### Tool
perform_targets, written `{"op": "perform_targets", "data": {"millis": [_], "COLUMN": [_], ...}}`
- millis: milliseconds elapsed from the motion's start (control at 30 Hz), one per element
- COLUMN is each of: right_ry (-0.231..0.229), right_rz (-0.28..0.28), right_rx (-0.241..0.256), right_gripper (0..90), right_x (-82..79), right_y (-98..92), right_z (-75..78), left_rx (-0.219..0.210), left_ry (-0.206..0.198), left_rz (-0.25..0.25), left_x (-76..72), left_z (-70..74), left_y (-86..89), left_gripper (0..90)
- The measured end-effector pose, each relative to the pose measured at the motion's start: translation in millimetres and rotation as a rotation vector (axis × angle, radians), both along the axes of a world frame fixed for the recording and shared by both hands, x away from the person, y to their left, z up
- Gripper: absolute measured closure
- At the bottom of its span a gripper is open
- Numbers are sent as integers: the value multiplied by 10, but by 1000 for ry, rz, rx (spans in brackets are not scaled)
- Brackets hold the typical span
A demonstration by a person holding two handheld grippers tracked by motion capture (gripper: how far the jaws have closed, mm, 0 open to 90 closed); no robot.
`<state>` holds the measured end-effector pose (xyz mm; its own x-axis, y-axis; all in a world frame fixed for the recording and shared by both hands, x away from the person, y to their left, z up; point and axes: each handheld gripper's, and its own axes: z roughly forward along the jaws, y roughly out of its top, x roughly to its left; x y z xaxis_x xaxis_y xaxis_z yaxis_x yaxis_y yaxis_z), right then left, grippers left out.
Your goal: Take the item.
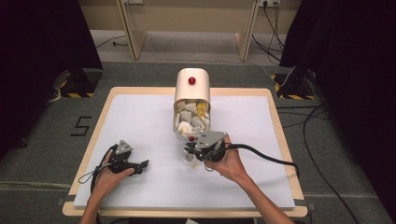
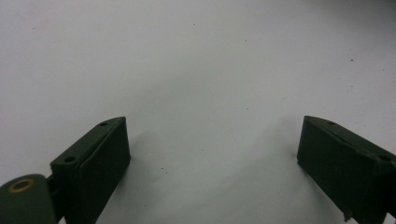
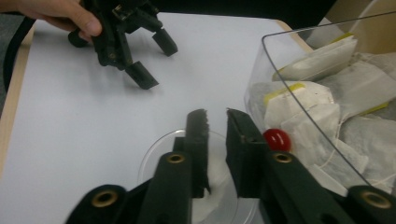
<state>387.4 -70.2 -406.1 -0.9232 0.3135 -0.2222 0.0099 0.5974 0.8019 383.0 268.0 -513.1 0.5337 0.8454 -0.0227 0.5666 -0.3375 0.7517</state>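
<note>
Unlabelled tea bags [image 3: 303, 119], clear bin [image 3: 275, 70]

In the right gripper view, the right gripper [image 3: 215, 122] covers much of the clear dish [image 3: 154, 161] and the white tea bag [image 3: 217, 186] in it; whether the narrow-set jaws pinch the bag cannot be told. The picture's bottom edge cuts off the dish's near rim. The clear container [image 3: 299, 93] runs off the right and top edges, so its far end is lost there. The person's left hand [image 3: 60, 14] is cropped at the top left.

In the high view, the dish [image 1: 188, 161] lies half under the right gripper [image 1: 191, 148], too small and faint to read. The bags in the container [image 1: 192, 112] blur into a pale heap.

In the left gripper view, both jaws are cut by the bottom edge.
</note>
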Motion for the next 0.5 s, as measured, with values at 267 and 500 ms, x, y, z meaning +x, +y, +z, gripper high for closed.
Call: {"op": "perform_targets", "data": {"millis": [267, 500], "right_ry": [19, 9], "right_rz": [-31, -55], "right_rx": [64, 69], "right_gripper": [583, 549], "right_x": [-47, -53], "right_y": [-28, -93], "right_z": [84, 130], "left_rx": [0, 0], "left_ry": [0, 0], "left_rz": [0, 0], "left_x": [0, 0], "left_z": [0, 0], "left_y": [0, 0], "left_gripper": [84, 84]}}
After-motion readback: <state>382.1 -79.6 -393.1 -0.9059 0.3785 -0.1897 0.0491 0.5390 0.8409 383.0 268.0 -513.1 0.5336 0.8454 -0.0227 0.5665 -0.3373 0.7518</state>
